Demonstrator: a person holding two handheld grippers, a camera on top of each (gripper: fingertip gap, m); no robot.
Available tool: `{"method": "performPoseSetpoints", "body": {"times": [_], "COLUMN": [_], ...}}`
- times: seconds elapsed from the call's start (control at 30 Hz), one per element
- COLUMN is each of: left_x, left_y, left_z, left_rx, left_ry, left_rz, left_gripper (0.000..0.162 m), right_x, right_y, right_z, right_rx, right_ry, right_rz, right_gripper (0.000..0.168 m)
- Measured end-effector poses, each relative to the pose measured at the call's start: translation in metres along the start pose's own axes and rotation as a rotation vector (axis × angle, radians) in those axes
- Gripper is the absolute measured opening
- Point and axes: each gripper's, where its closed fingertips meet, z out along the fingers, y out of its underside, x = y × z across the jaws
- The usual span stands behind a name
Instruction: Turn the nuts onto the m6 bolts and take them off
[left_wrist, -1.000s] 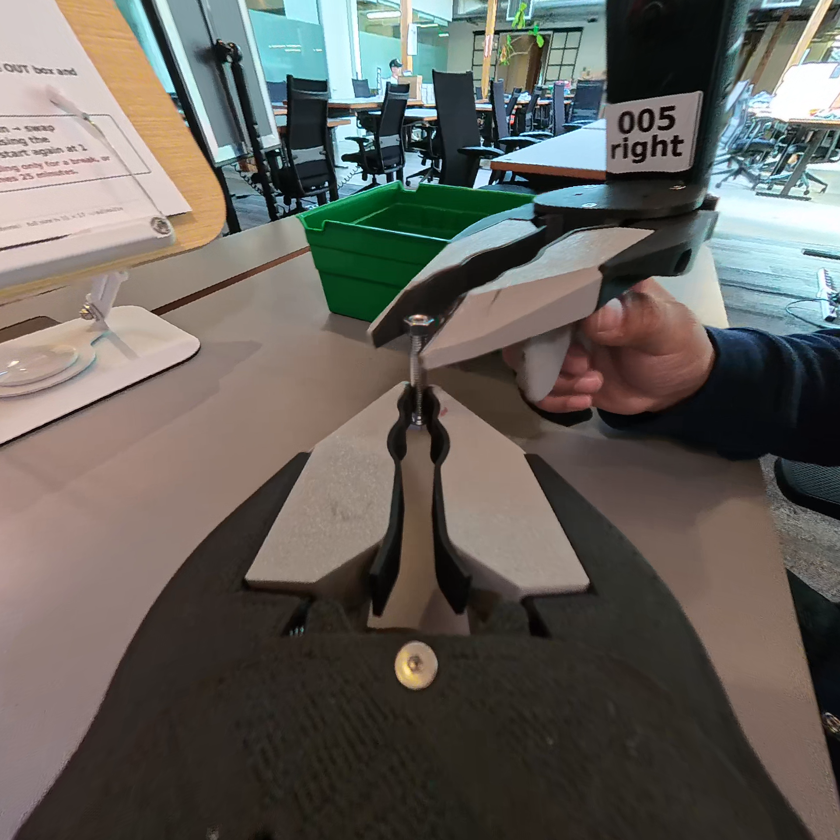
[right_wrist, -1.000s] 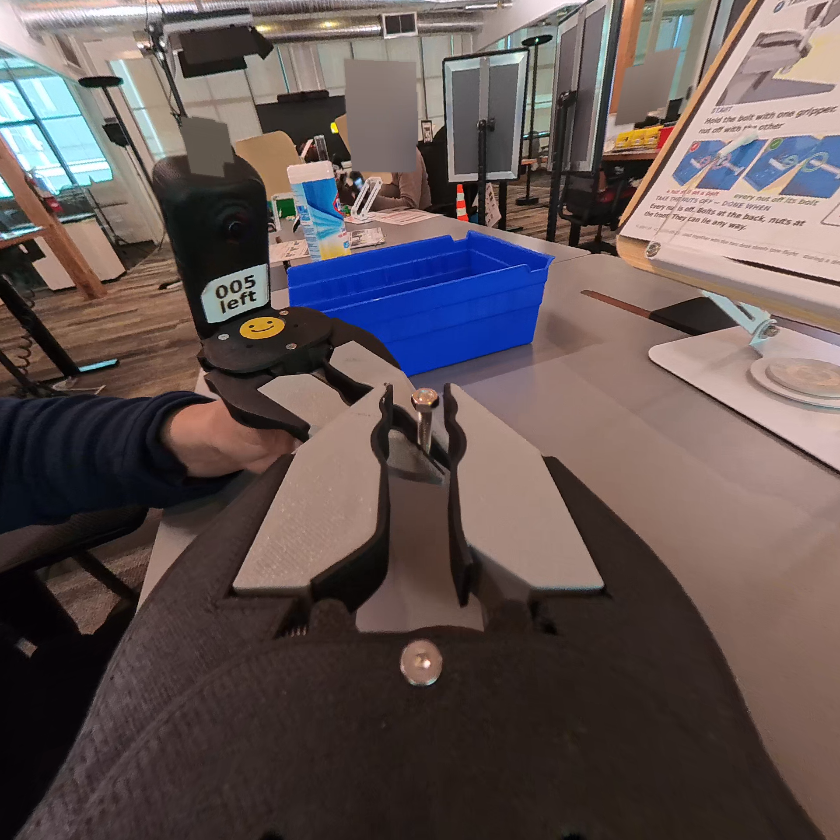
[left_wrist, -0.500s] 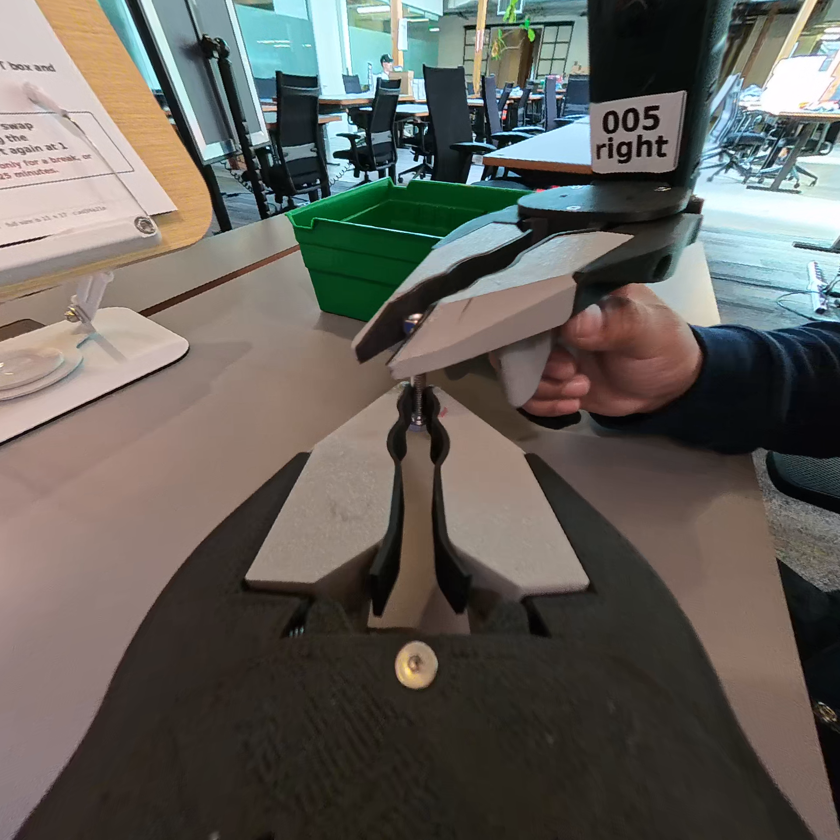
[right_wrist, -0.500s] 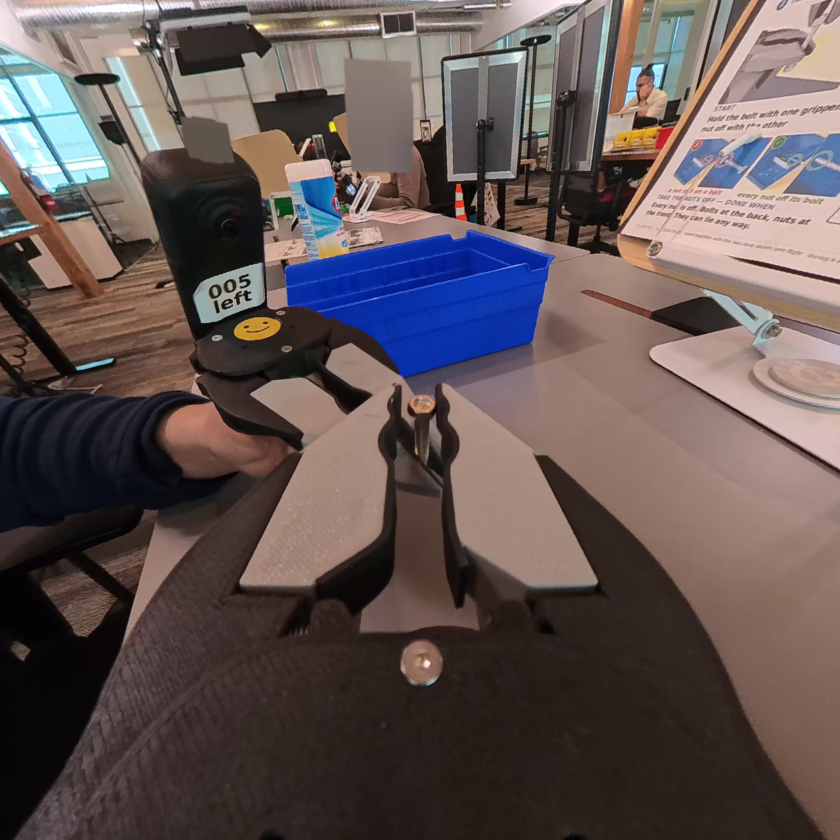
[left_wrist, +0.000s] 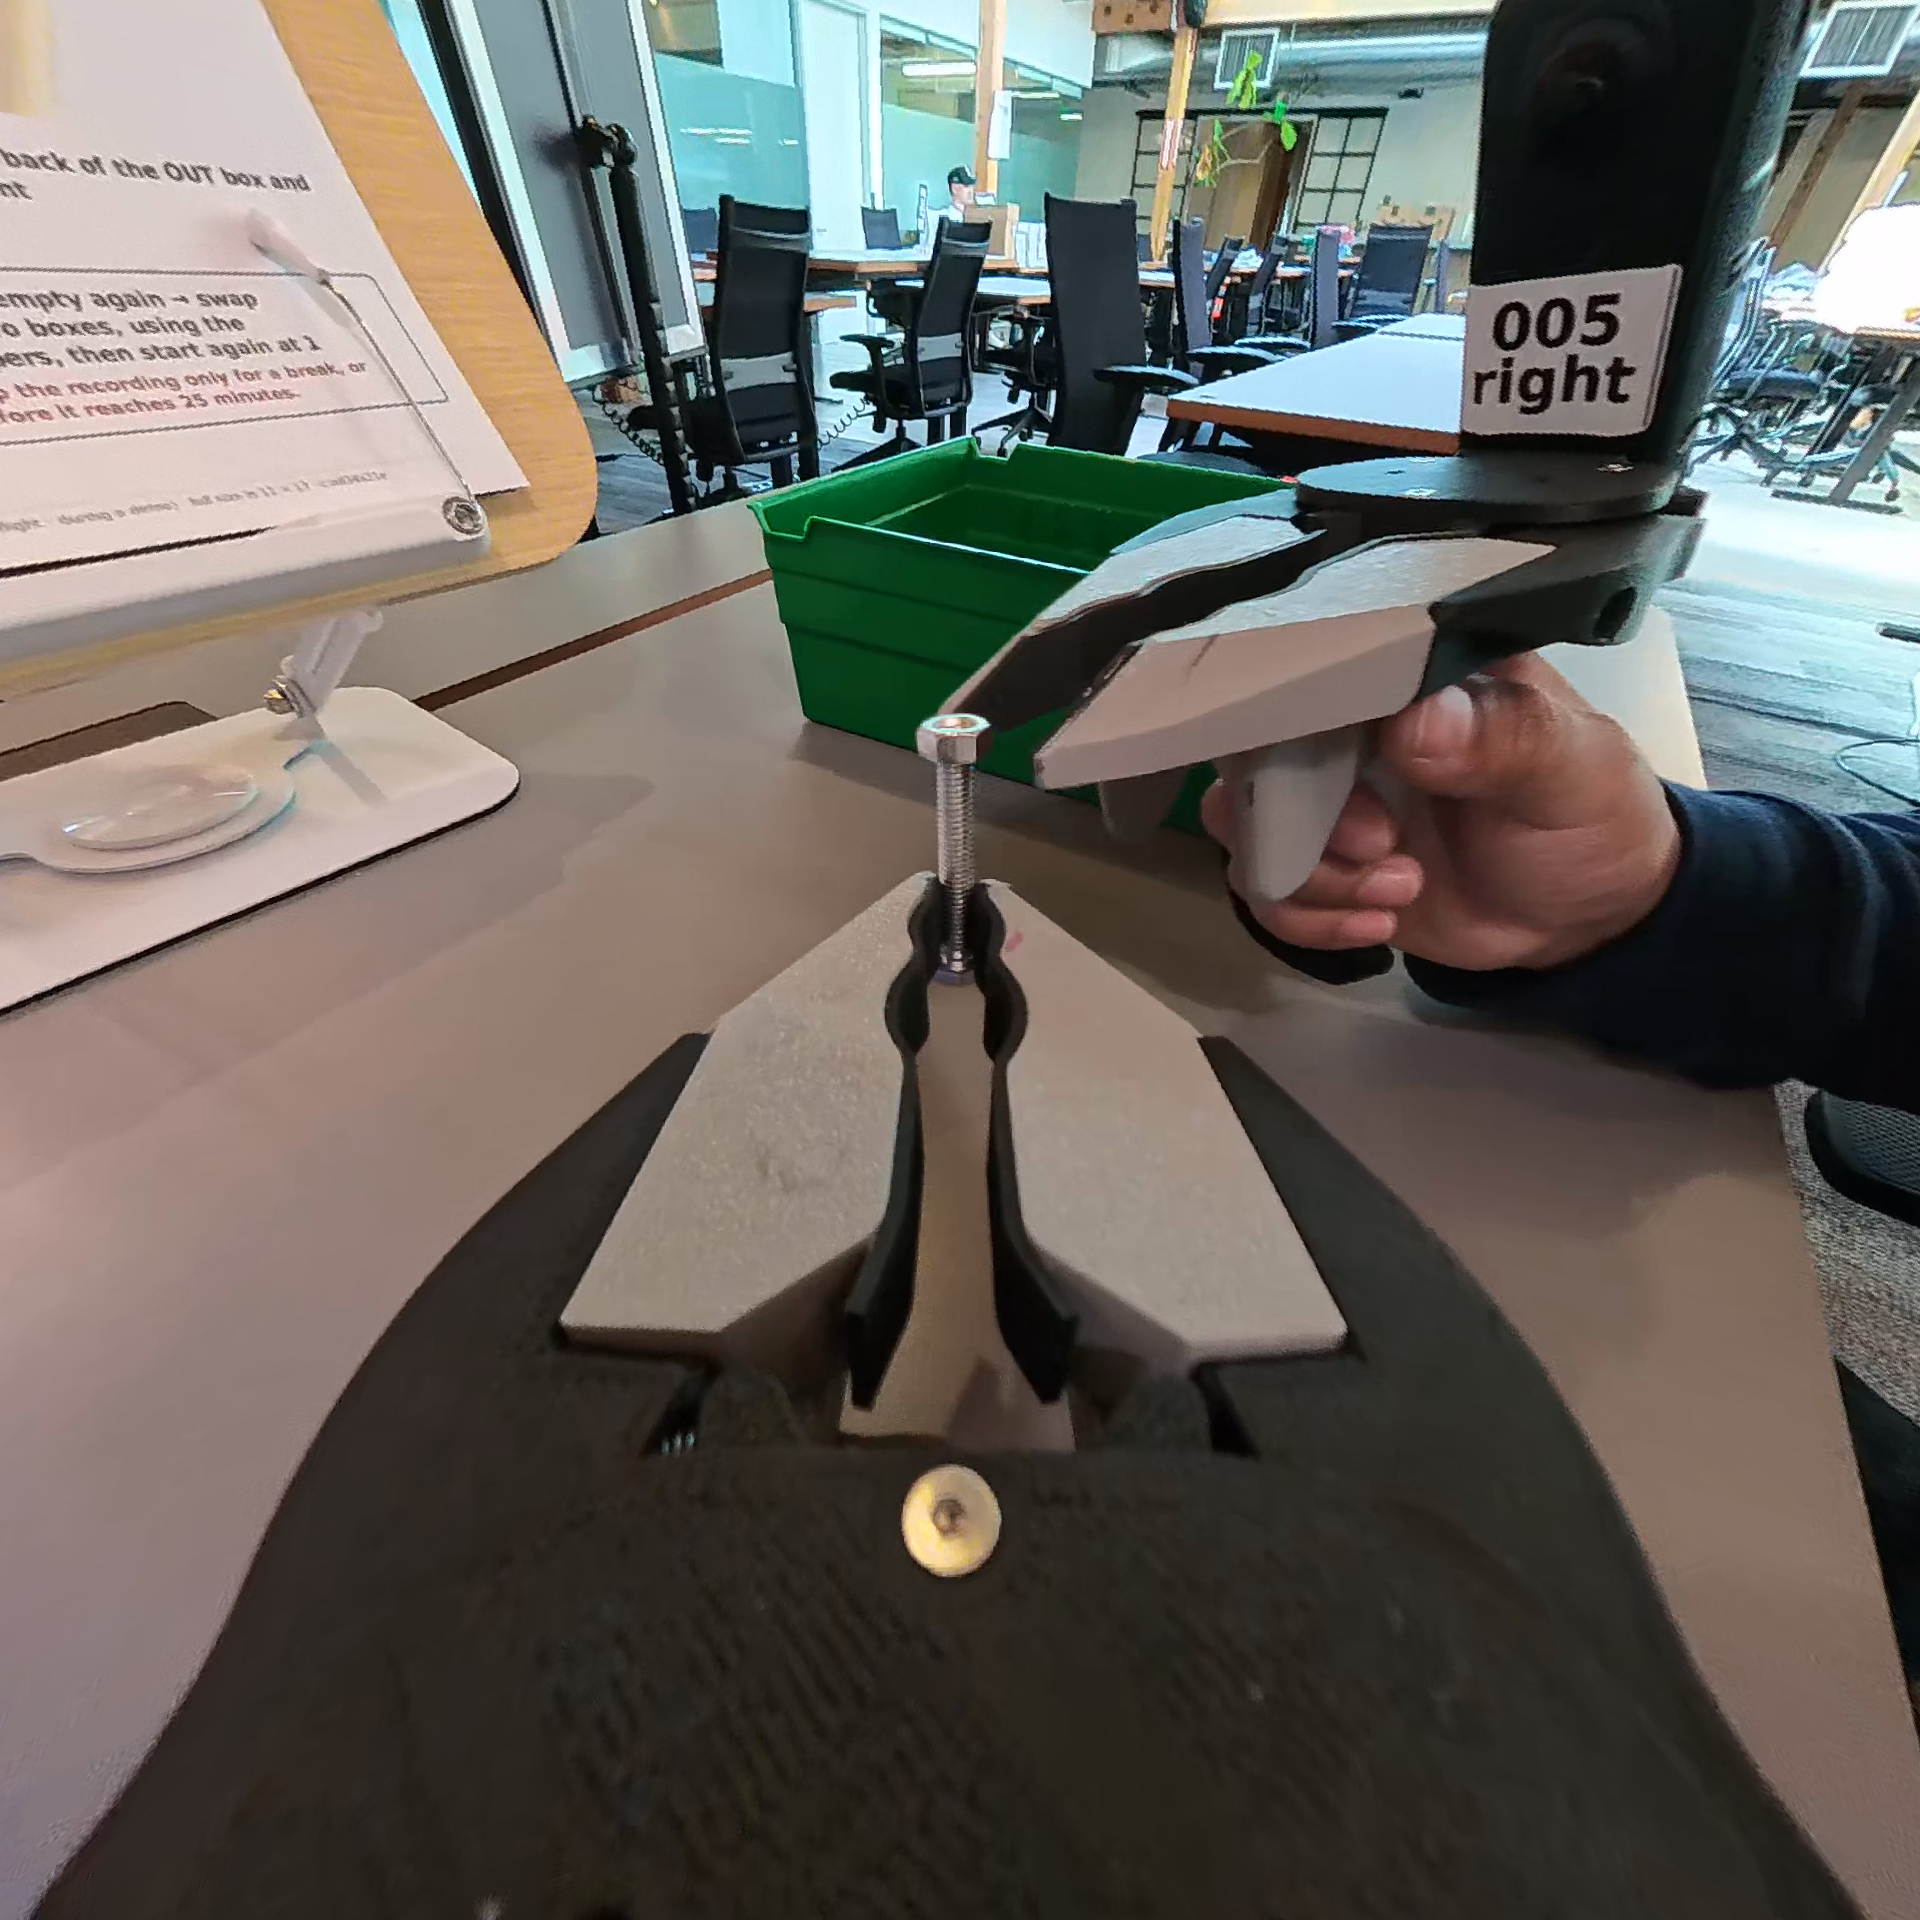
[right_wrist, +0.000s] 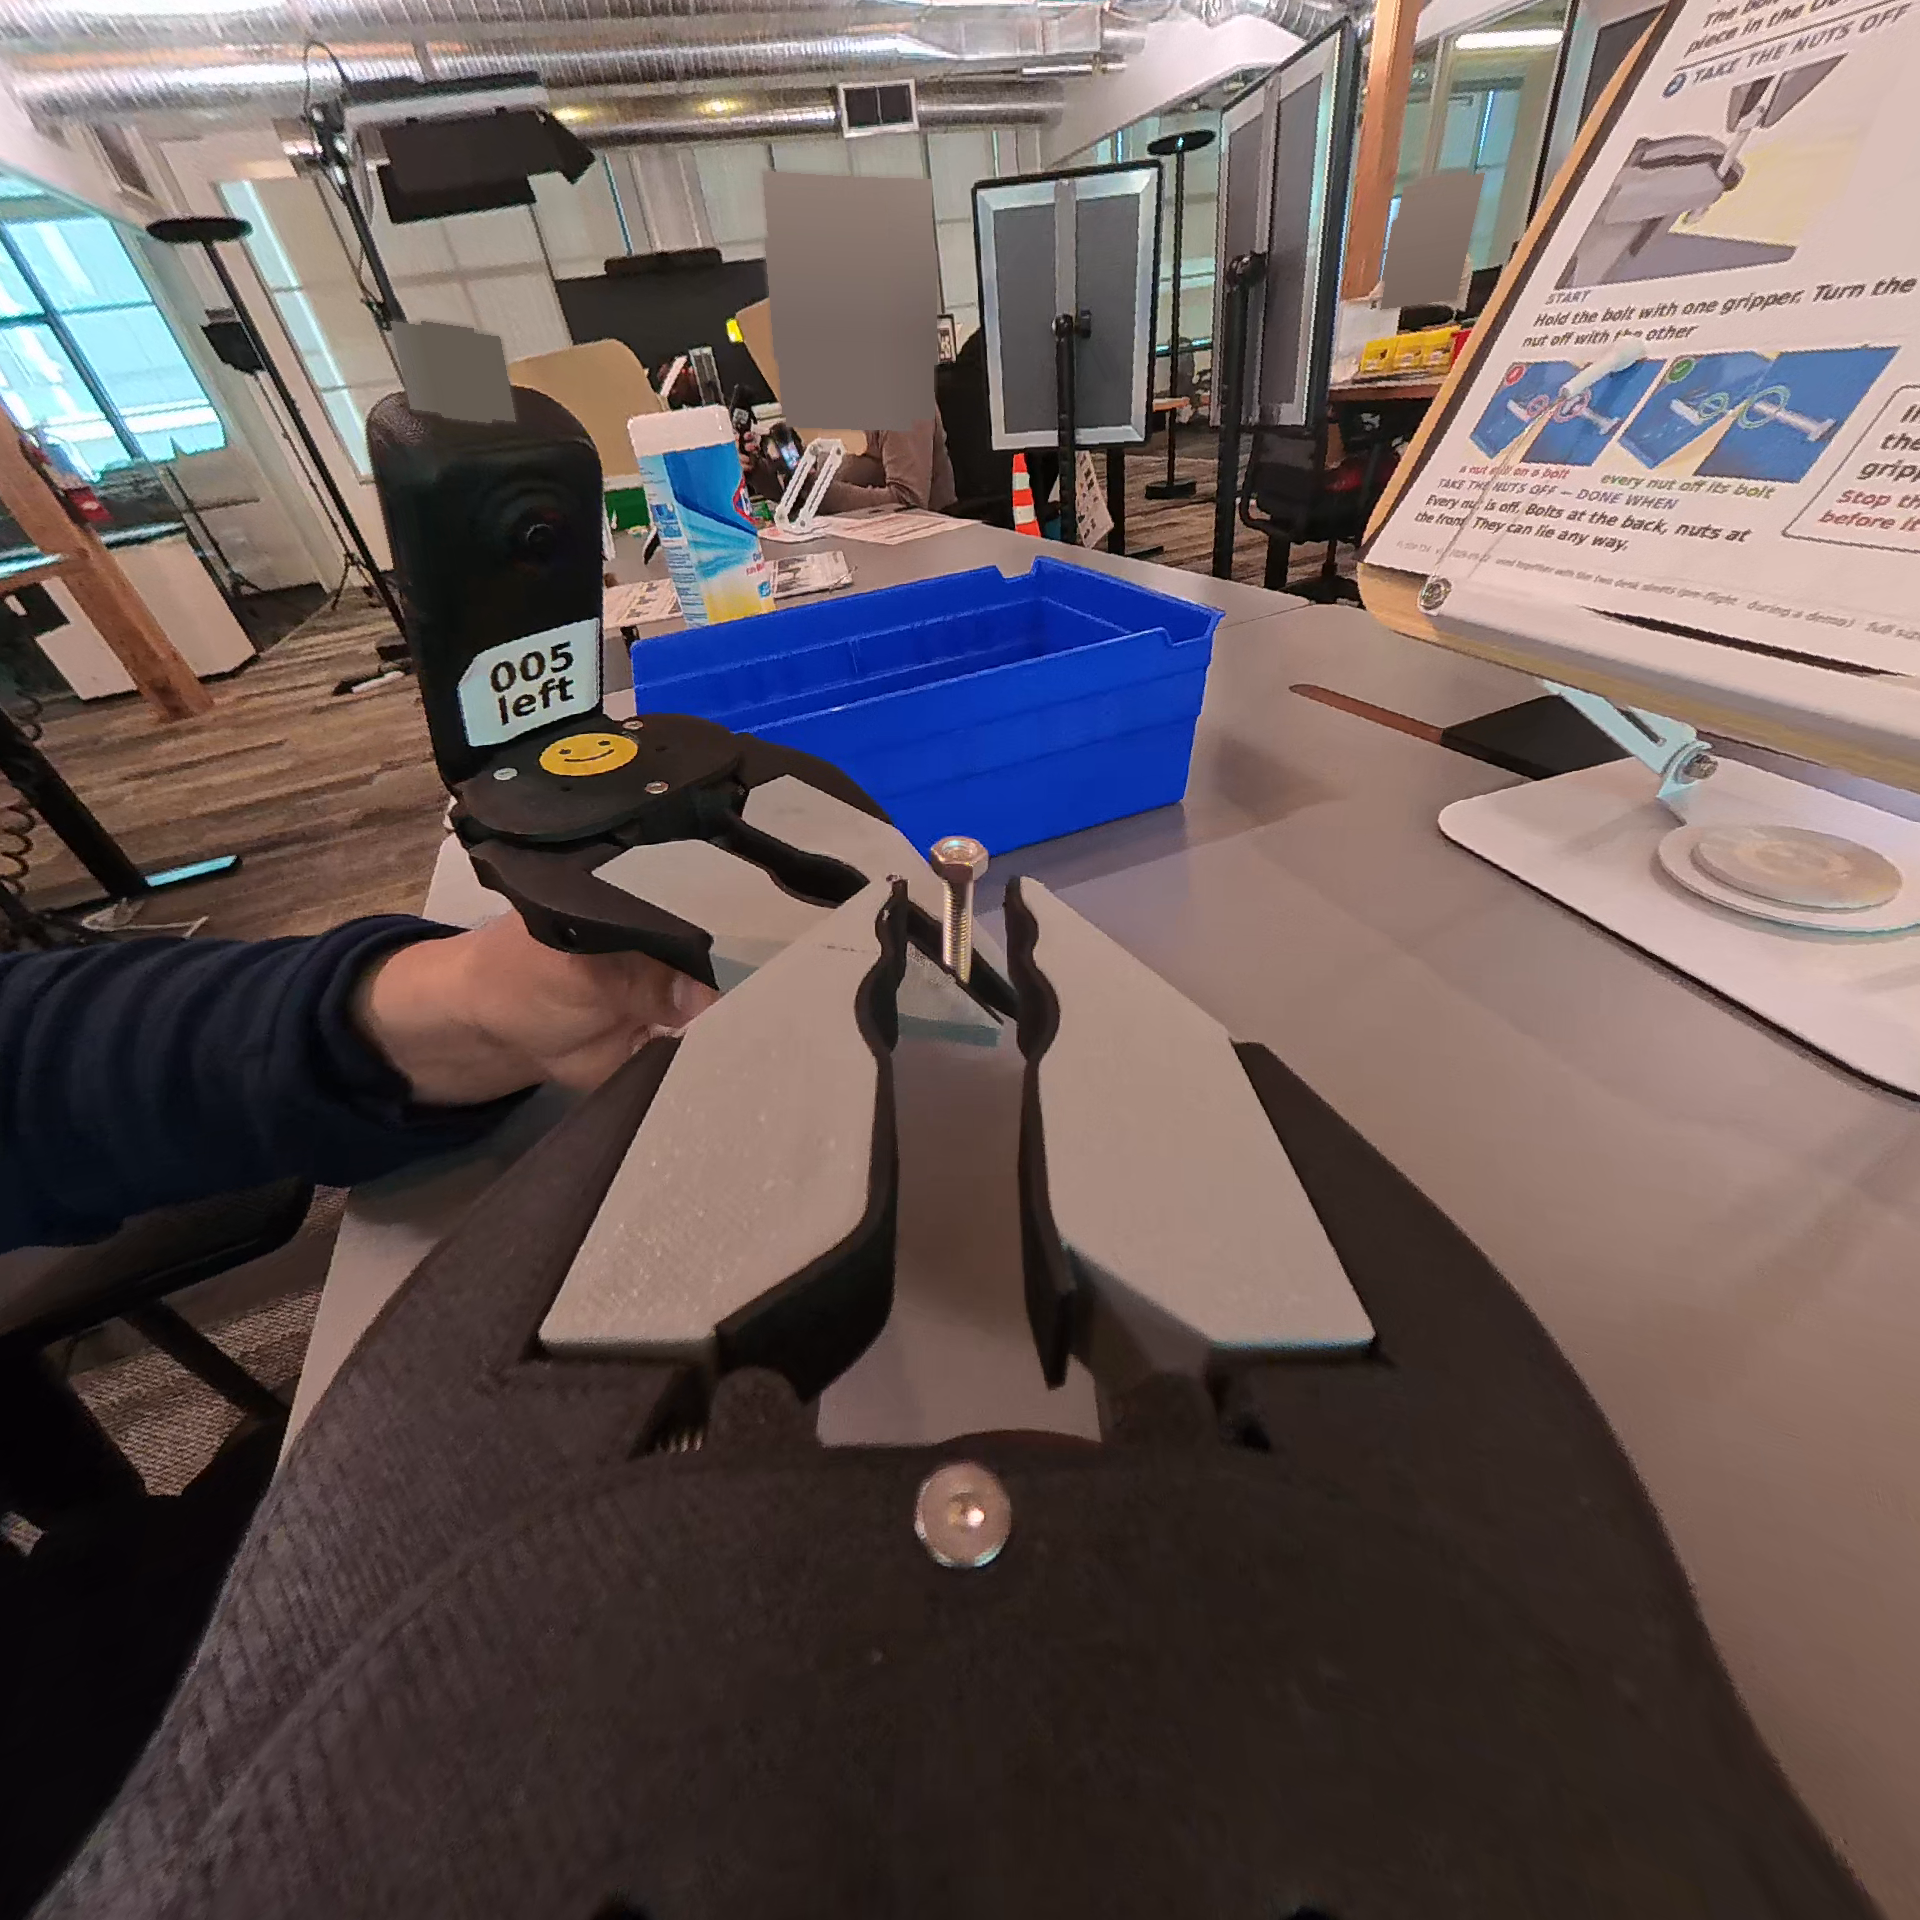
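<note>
Bolt (left_wrist: 954, 831) upright, nut (left_wrist: 953, 740) at its top | my left gripper (left_wrist: 954, 940) clamps the lower shank | my right gripper (right_wrist: 958, 935) parted, empty, beside the nut.

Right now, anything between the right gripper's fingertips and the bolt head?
No. In the left wrist view the right gripper sits beside the bolt head with only air between. The left gripper clamps the bolt's lower end.

Bright, even office light on both my wrist feeds

Ceiling lights and windows feed it; soft shadows on the table (left_wrist: 364, 1039); wide-angle bending at my edges; slight blur on the near housing.
</note>
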Motion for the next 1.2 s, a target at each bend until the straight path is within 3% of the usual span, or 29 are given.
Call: {"method": "performPoseSetpoints", "body": {"times": [0.33, 0.77, 1.2], "left_x": [0.024, -0.002, 0.022], "left_y": [0.004, 0.002, 0.006], "left_z": [0.008, 0.001, 0.010], "left_rx": [-0.026, -0.009, -0.040], "left_ry": [0.088, -0.020, 0.068], "left_rz": [0.041, 0.009, 0.041], "left_gripper": [0.003, 0.003, 0.003], "right_x": [-0.010, -0.001, -0.007], "right_y": [0.004, -0.003, 0.003], "right_z": [0.009, -0.001, 0.007], "right_rx": [-0.018, 0.012, -0.017], "right_ry": [-0.039, 0.001, -0.017], "right_rz": [-0.004, -0.006, -0.019], "right_gripper": [0.014, 0.016, 0.012]}}
